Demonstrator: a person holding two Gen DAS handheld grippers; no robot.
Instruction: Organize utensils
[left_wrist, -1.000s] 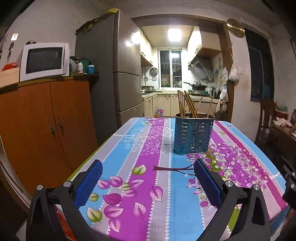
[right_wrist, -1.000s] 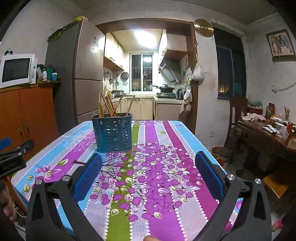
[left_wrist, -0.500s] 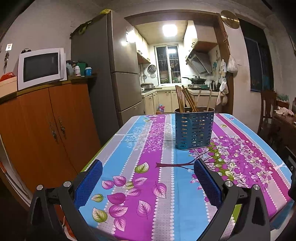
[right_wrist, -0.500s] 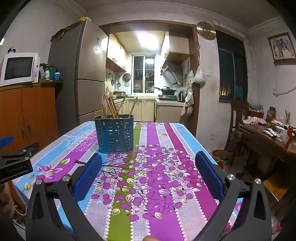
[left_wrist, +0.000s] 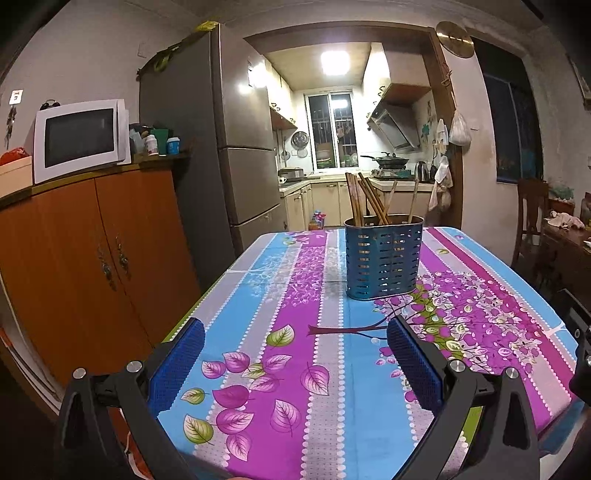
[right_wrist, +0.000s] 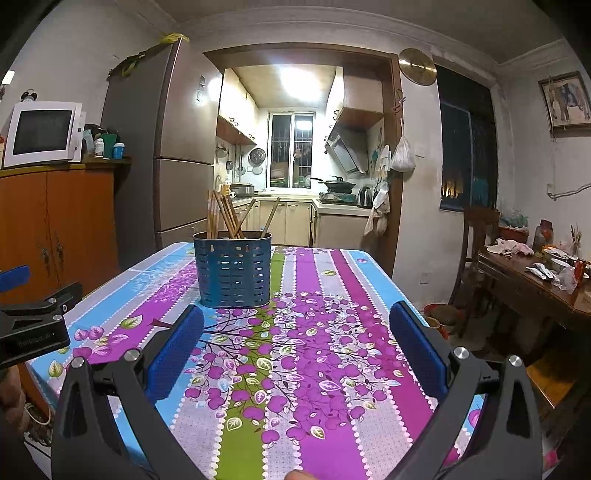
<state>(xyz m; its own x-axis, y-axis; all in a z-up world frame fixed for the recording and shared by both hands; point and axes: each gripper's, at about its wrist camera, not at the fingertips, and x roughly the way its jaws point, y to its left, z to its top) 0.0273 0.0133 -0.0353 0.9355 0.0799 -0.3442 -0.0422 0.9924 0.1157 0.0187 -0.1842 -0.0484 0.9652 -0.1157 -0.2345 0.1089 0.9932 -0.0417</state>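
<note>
A blue perforated utensil holder (left_wrist: 384, 256) stands upright on the flowered tablecloth (left_wrist: 295, 302), near the table's far middle. Several wooden chopsticks and utensil handles (left_wrist: 365, 199) stick out of it. It also shows in the right wrist view (right_wrist: 232, 269) with the wooden handles (right_wrist: 225, 214). My left gripper (left_wrist: 295, 332) is open and empty, held above the near left part of the table. My right gripper (right_wrist: 295, 317) is open and empty, held above the near right part. The left gripper's body shows in the right wrist view (right_wrist: 33, 325) at the left edge.
An orange cabinet (left_wrist: 92, 258) with a white microwave (left_wrist: 79, 138) stands left of the table, next to a grey fridge (left_wrist: 221, 147). A wooden chair (right_wrist: 476, 243) and a cluttered wooden side table (right_wrist: 532, 280) stand to the right. A kitchen doorway lies behind.
Both grippers have drawn back and risen slightly, so the holder looks a little farther. Both stay open and empty. The holder has not moved.
</note>
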